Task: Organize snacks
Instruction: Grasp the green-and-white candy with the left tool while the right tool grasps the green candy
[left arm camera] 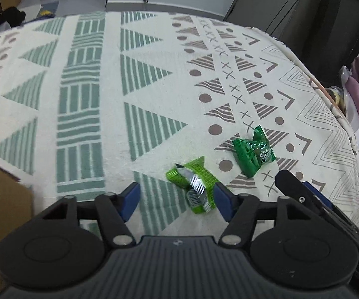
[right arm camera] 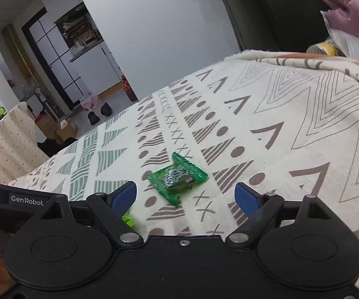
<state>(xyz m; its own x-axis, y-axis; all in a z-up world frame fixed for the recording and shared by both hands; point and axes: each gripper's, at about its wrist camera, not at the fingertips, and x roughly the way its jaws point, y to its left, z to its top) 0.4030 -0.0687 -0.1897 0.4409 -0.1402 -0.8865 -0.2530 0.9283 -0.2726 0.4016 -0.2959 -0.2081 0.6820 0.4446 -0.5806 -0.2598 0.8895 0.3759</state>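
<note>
cream cloth [left arm camera: 109, 57] – green, brown geometric print; two green snack packets [left arm camera: 253, 155] – foil glints.

I log one table, covered by a cream tablecloth [left arm camera: 169, 94] with green and taupe geometric print. On it: a light-green snack packet [left arm camera: 194, 184] at my 6 o'clock; a dark-green candy packet [left arm camera: 253, 153] near it, toward 4 o'clock.

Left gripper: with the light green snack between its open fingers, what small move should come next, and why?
Probably close the left gripper. The light green snack lies on the cloth between its open fingers, against the right pad, so closing should grip it. The dark green snack lies apart.
</note>
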